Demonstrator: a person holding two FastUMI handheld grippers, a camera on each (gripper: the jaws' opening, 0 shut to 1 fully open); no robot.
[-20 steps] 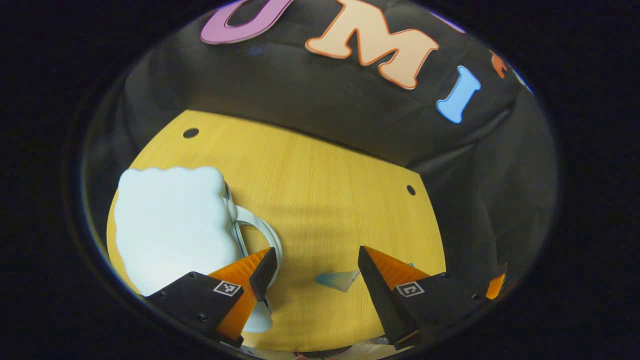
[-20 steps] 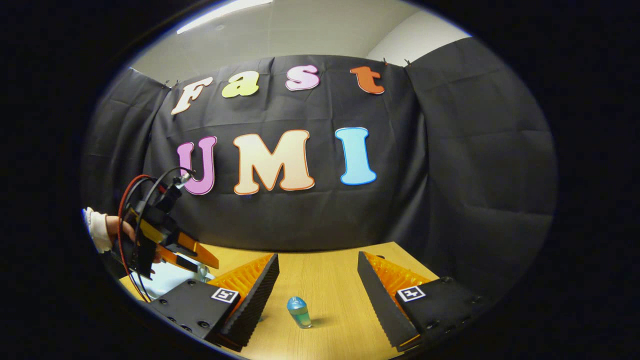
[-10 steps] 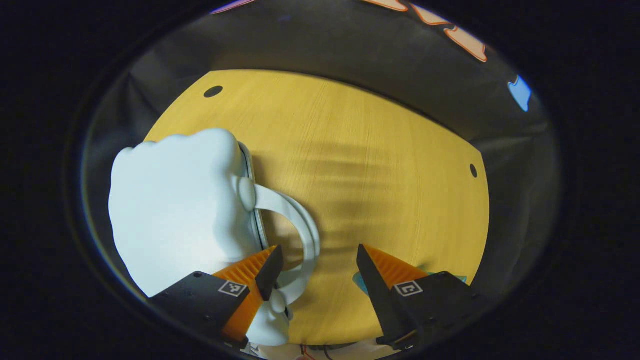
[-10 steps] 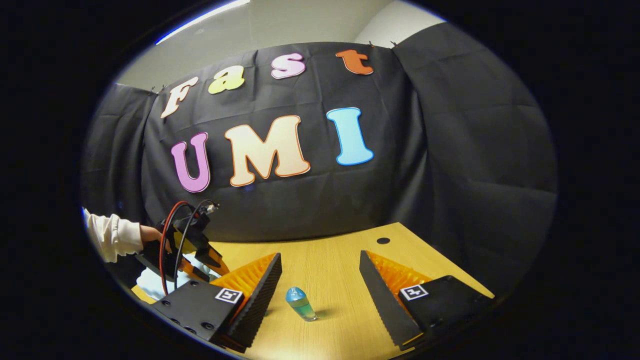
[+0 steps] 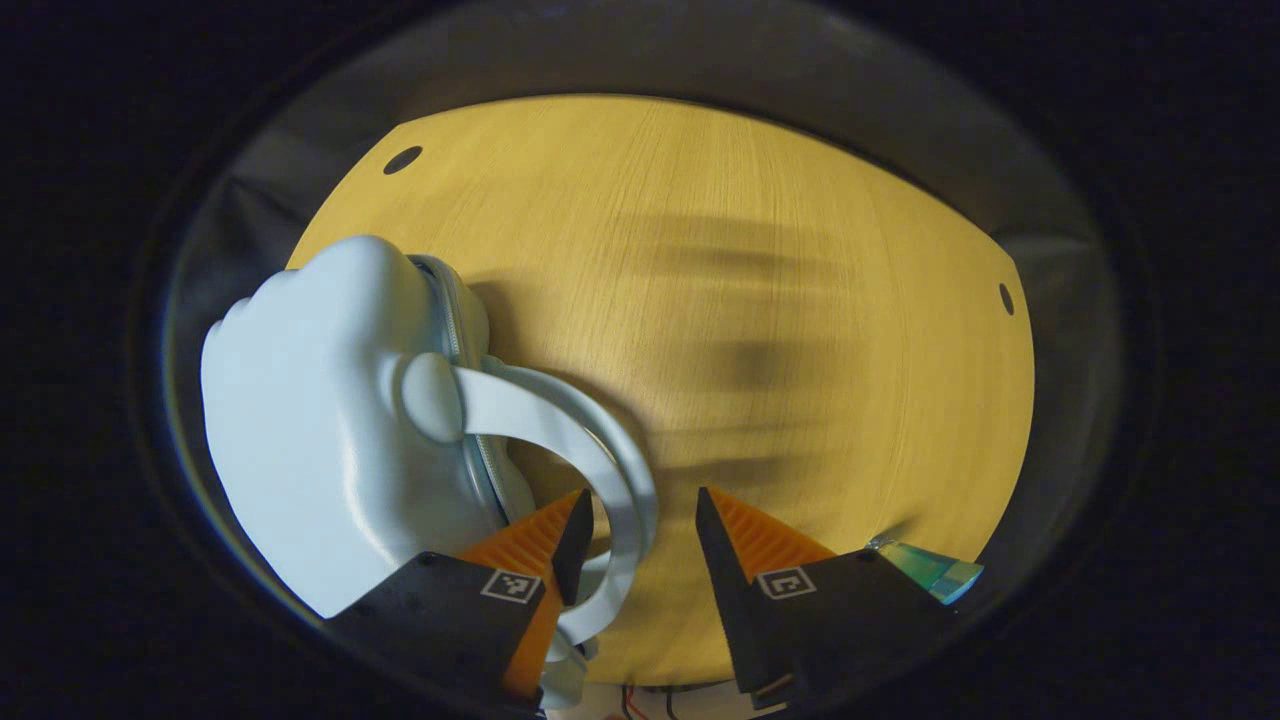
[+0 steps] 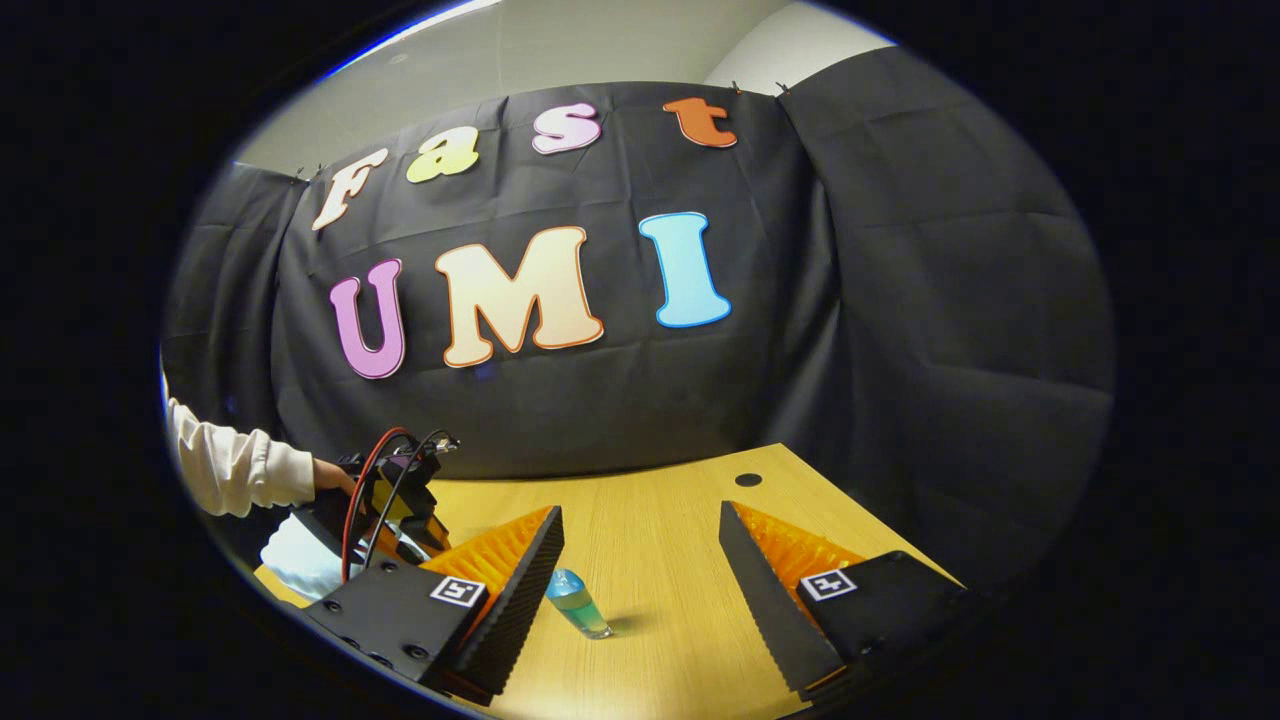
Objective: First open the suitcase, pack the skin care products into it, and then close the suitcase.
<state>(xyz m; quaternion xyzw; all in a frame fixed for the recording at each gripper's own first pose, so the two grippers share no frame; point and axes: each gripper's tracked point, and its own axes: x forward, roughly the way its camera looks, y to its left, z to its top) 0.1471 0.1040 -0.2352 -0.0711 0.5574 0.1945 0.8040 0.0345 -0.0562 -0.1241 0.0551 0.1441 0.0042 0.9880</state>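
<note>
1. In the left gripper view my left gripper (image 5: 635, 510) points down at the wooden desk (image 5: 760, 300), its jaws apart with bare wood showing in the gap between them.
2. The pale blue suitcase (image 5: 320, 440) lies on the desk from about 8 to 10 o'clock in that view; its zip seam faces my jaws, and I cannot tell whether the zip is done up.
3. The suitcase's curved handle (image 5: 600, 470) arches out toward 5 o'clock and loops past the tip of one finger (image 5: 572, 520); the other finger stands clear of it, so nothing is clamped.
4. A small blue-green bottle (image 5: 930, 568) peeks out at 4 o'clock, lying partly behind the gripper's body.
5. In the right gripper view my right gripper (image 6: 640, 530) hovers low over the desk, jaws wide apart and holding nothing.
6. The same bottle (image 6: 577, 602), rounded blue cap and greenish body, stands on the desk, tilted, just beside the inner face of one finger; whether it touches I cannot tell.
7. At 8 o'clock in that view a hand (image 6: 330, 478) in a cream sleeve (image 6: 235, 468) holds the left gripper over the suitcase's corner.
</note>
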